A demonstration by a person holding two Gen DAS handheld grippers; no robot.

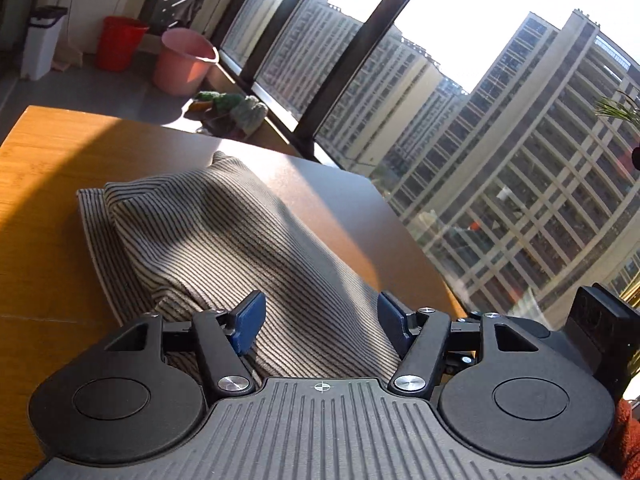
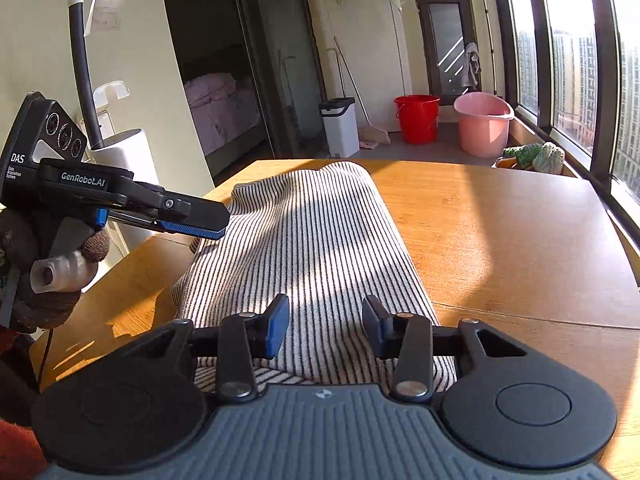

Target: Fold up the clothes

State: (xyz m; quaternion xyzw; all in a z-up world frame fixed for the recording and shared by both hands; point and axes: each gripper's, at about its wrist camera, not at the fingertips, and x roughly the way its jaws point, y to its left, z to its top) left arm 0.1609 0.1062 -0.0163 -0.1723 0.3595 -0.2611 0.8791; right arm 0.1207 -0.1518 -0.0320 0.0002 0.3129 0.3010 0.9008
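Now, through the left wrist camera, we see our left gripper (image 1: 320, 322) held low over the striped garment (image 1: 224, 240), its blue pads (image 1: 251, 322) spread wide with cloth between them but not pinched. The garment lies on the wooden table (image 1: 48, 184) as a long band with an under-layer peeking out along its left edge, so at least one fold is already in it. Beyond the table stand a pink bucket (image 1: 184, 62) and a red bucket (image 1: 120, 42) by the window.

Through the right wrist camera, our right gripper (image 2: 325, 326) sits at the near end of the same striped garment (image 2: 312, 232), fingers likewise wide and holding nothing. The left gripper (image 2: 188, 222) shows here from the side, above the garment's left edge, with a gloved hand (image 2: 44, 264) on its handle; from this angle we cannot tell its gap.

The risks, as we judge them: closing on the top layer alone would peel the layers apart; uneven lifting between the two grippers would skew the band; and the garment's left edge lies near the table's side, so a drag that way could slide it off.
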